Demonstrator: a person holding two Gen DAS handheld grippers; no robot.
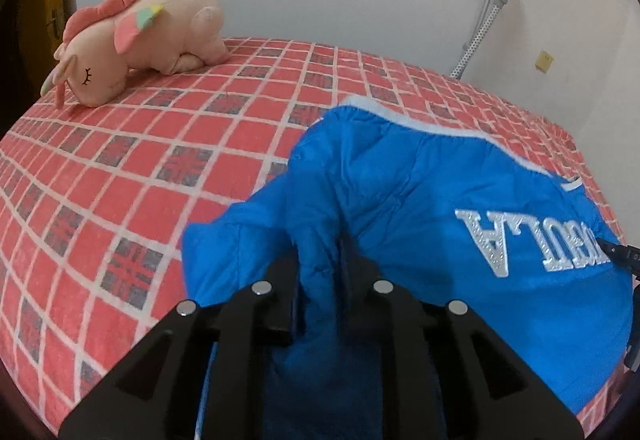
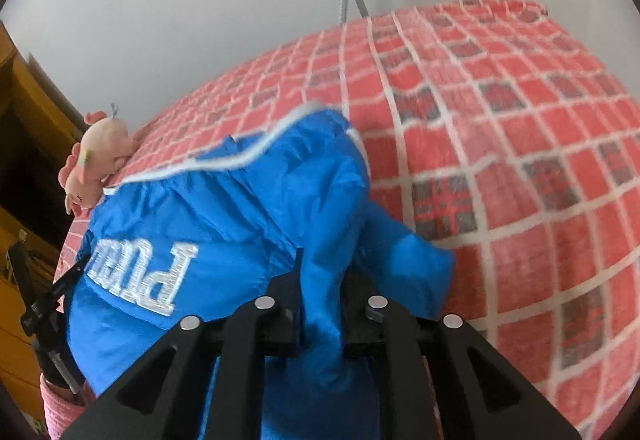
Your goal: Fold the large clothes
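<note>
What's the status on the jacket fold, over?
Both tools, left and right, shut on blue jacket. Jacket bunched on checked bed. Plush toy clear.

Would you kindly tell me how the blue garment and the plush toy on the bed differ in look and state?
The blue garment is shiny fabric with silver lettering; the plush toy is pale pink and fuzzy. The garment is bunched and pinched by the left hand-held gripper and right hand-held gripper; the toy lies untouched near the far edge. Both are on the red checked bedspread.
</note>
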